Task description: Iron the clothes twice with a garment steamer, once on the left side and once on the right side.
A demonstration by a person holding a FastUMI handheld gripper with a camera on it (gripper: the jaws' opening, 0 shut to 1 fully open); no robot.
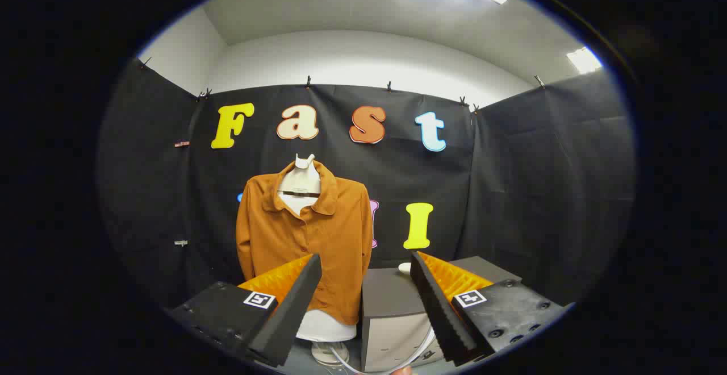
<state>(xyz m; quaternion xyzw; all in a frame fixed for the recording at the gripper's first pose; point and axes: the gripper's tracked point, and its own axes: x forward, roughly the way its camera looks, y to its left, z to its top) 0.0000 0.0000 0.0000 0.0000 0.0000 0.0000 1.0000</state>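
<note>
The gripper (363,307) sits nearest the camera at the bottom of the frame, its jaws spread wide apart and holding nothing; each finger carries a small square marker on its block. Between and beyond them, low in the middle of the frame, a grey cabinet (392,312) stands with a small white object (404,268) resting on its top near the back edge (too small to say what it is). White cables (417,355) curve down in front of the cabinet, just above the bottom edge.

Left of centre, beyond the left finger, the orange shirt (318,238) hangs on a white mannequin torso (301,184). Its long axis runs upright, collar at the top and hem at the bottom, and its buttoned front faces the camera. The lower left part of the shirt is hidden behind the left finger. The mannequin's white base (326,326) shows below the hem, just beside the cabinet.
</note>
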